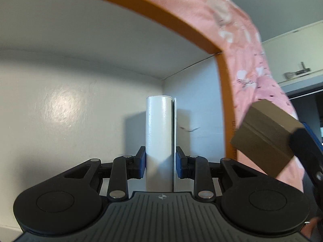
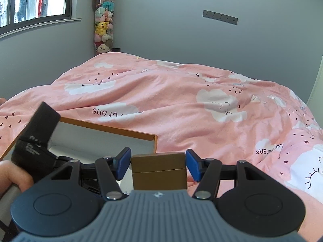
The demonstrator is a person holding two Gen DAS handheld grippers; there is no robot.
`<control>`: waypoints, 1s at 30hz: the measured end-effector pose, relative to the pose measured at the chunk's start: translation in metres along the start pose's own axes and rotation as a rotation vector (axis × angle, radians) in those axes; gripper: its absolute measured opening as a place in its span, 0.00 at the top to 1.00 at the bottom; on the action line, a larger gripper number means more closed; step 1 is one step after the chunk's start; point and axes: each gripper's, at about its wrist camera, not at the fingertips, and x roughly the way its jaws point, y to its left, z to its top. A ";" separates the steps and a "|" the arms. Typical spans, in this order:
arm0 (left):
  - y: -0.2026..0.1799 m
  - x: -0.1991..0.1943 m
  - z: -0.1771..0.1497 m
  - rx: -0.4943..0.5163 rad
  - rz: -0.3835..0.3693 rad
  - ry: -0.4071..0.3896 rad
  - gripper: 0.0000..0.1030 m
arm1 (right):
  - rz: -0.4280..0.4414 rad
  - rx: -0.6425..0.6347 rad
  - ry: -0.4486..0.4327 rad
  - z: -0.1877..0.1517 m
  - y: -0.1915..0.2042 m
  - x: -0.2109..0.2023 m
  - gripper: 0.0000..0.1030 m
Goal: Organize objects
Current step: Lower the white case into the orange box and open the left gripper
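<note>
I'm looking across the bed (image 2: 181,92), its pink cloud-print duvet spread from edge to edge, and the orange-rimmed box (image 2: 113,130) lies open on it near the bed's near edge, white inside. My left hand-held gripper (image 1: 160,162) is down inside that box, its blue pads pressed on both sides of a white cylinder (image 1: 158,141) that stands upright near the box's far right corner, close to the right wall. My right hand-held gripper (image 2: 158,164) hovers just outside the box's right corner, over the duvet, with a brown box (image 2: 158,171) between its jaws; small gaps show beside each pad there, so I can't tell whether the jaws are gripping. A hand (image 2: 14,176) wraps the left tool's handle at the frame edge.
</note>
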 end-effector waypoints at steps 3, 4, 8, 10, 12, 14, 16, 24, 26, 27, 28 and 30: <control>0.003 0.006 0.002 -0.027 0.024 0.050 0.68 | -0.001 0.003 -0.001 -0.001 0.000 0.000 0.41; 0.004 0.006 0.002 -0.031 0.028 0.054 0.67 | -0.001 0.005 -0.002 -0.001 -0.001 -0.001 0.41; 0.000 0.003 -0.001 0.007 0.070 0.054 0.57 | 0.001 0.002 0.002 -0.002 0.000 -0.001 0.41; -0.003 -0.002 -0.003 0.045 0.110 0.049 0.53 | 0.001 -0.002 0.003 -0.003 0.001 -0.002 0.41; -0.006 -0.007 -0.005 0.092 0.150 0.043 0.53 | -0.002 -0.002 0.002 -0.003 0.001 -0.003 0.41; -0.009 -0.010 -0.006 0.141 0.167 0.051 0.53 | -0.005 0.001 0.000 -0.003 0.000 -0.003 0.41; -0.012 -0.013 -0.009 0.186 0.189 0.062 0.53 | -0.008 0.005 -0.002 -0.002 0.000 -0.004 0.41; -0.021 -0.008 -0.008 0.263 0.220 0.093 0.58 | -0.008 0.006 -0.004 -0.002 -0.001 -0.005 0.41; -0.026 -0.004 -0.006 0.266 0.215 0.095 0.60 | -0.006 0.005 -0.004 -0.002 -0.001 -0.006 0.41; -0.026 -0.003 -0.005 0.264 0.212 0.097 0.60 | -0.006 0.006 -0.003 -0.002 -0.002 -0.006 0.41; -0.028 -0.001 -0.005 0.262 0.206 0.102 0.60 | -0.007 0.007 -0.003 -0.002 -0.002 -0.005 0.41; -0.031 0.004 -0.004 0.249 0.185 0.115 0.60 | -0.006 0.007 -0.003 -0.002 -0.002 -0.005 0.41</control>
